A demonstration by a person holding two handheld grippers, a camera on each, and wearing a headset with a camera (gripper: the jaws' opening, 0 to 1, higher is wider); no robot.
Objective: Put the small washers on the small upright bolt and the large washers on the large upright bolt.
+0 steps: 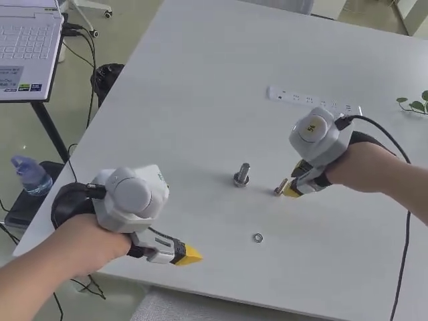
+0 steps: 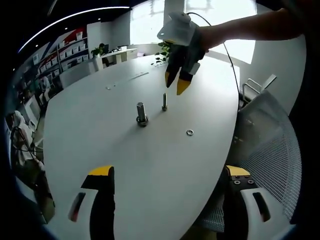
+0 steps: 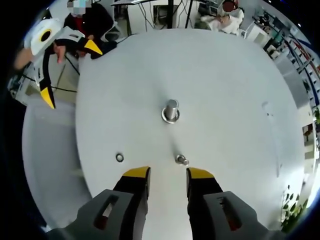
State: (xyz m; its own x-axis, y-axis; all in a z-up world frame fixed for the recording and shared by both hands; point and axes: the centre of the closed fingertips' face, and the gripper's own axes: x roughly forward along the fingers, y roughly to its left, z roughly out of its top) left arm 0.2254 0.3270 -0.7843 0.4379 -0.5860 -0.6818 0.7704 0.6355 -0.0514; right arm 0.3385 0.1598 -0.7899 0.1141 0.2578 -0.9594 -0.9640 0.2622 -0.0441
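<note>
The wide white table (image 1: 200, 100) has a laptop (image 1: 27, 47) off its left edge. The left gripper (image 1: 190, 254) hangs spread wide at the near edge. The right gripper (image 1: 291, 190) is parted and empty. The large bolt (image 1: 242, 175) stands mid-table, with the small bolt (image 1: 281, 188) just ahead of the right tips. 1 washer (image 1: 258, 237) lies loose, nearer the edge.

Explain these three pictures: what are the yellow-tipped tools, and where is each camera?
No robot: a person holds a two-jaw hand-held gripper in each hand. One picture comes from a headset camera; the two round ones from a camera on each tool. On the white table stand a large upright metal bolt and a small upright metal bolt, with one loose metal ring washer. The left hand-held gripper and the right hand-held gripper are open, holding nothing; the right one is close to the small bolt.
</note>
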